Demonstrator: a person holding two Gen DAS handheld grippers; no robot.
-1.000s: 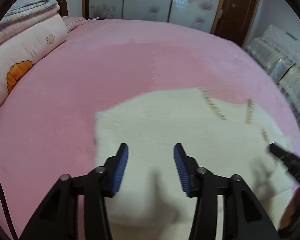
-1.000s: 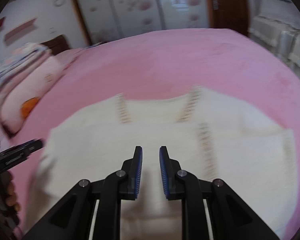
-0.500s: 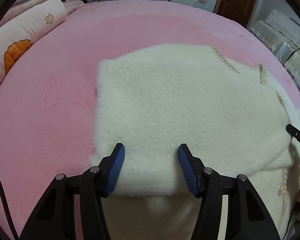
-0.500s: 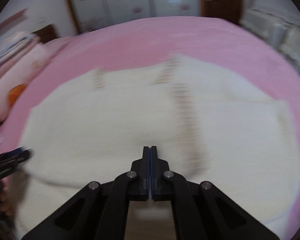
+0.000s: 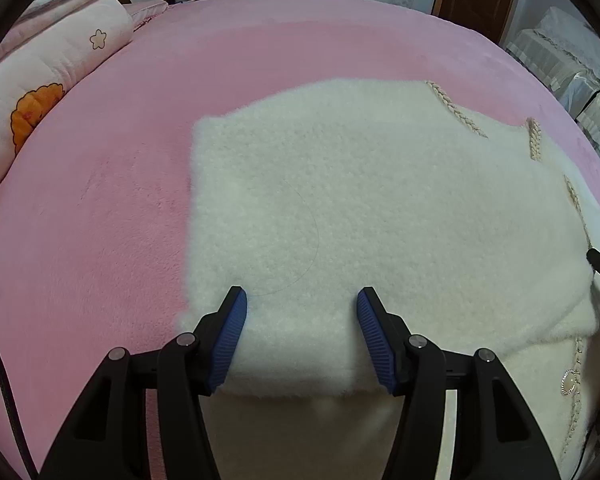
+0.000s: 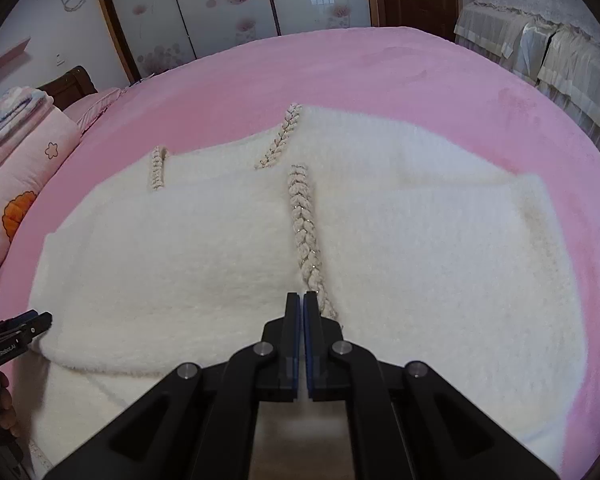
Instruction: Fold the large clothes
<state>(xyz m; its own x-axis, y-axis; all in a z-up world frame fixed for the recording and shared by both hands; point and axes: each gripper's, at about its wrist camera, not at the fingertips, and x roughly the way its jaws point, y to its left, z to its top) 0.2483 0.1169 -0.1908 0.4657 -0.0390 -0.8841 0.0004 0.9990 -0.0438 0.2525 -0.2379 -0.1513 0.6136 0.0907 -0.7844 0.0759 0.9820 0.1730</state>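
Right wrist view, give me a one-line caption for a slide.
Shut right gripper poised over a cream fleece cardigan with braided trim, spread on a pink bed.

Left gripper (image 5: 301, 306) jaws spread wide over the near edge of the cream fleece garment (image 5: 380, 208). Garment lies folded on the pink bedspread (image 5: 100, 220). Rolled quilt (image 5: 40, 92) sits well left of the garment.
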